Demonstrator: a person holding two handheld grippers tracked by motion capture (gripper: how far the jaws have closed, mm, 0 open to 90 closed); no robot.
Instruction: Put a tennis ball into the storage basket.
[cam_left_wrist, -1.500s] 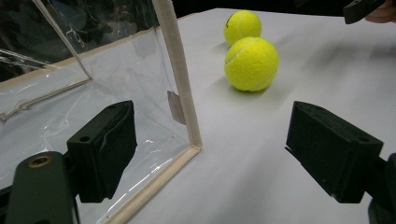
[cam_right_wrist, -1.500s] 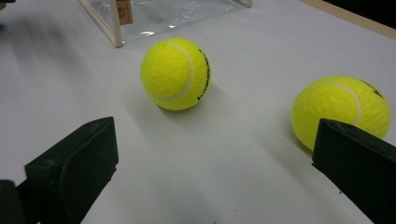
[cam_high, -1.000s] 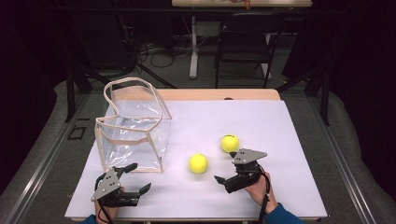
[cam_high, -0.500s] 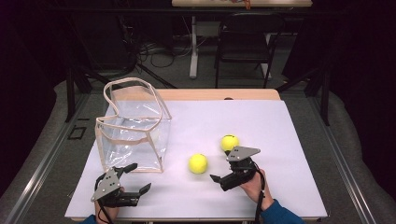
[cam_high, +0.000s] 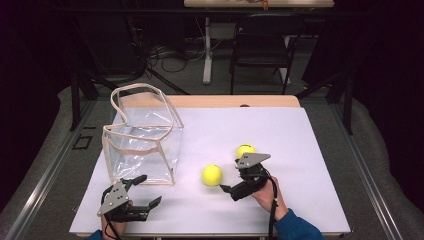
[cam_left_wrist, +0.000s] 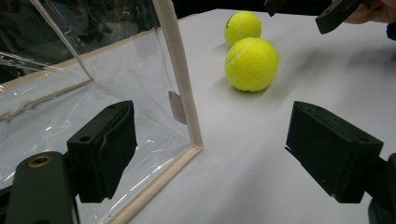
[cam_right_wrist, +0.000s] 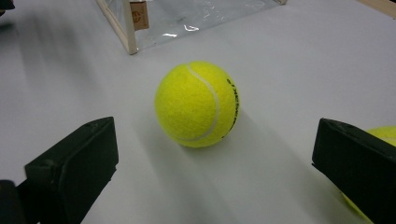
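In the high view, the near tennis ball (cam_high: 212, 175) lies on the white table (cam_high: 300, 130) just left of the right gripper (cam_high: 231, 191), close to its jaw tips but apart from them. The second tennis ball (cam_high: 245, 150) sits just beyond that gripper, to the far right of the first. The right hand (cam_high: 264, 194) holds the gripper low over the table, jaws aimed left at the near ball and spread apart, holding nothing. The left gripper (cam_high: 146, 192) rests at the near left edge, just in front of the clear plastic bag (cam_high: 142, 145), its jaws wide apart and empty.

In the left gripper view, the two black jaws stand wide apart with the bag's (cam_left_wrist: 84, 84) near corner and its beige trimmed edge between them. Both yellow balls lie farther off on the table, the near tennis ball (cam_left_wrist: 252, 63) in front of the second tennis ball (cam_left_wrist: 242, 27), close together.

In the right gripper view, the near tennis ball (cam_right_wrist: 198, 104) sits centred ahead of the widely parted jaws, touching neither. It is bright yellow felt with a white seam and small black lettering. The second tennis ball (cam_right_wrist: 380, 135) peeks past the right-hand jaw. The bag's (cam_right_wrist: 187, 14) corner lies beyond.
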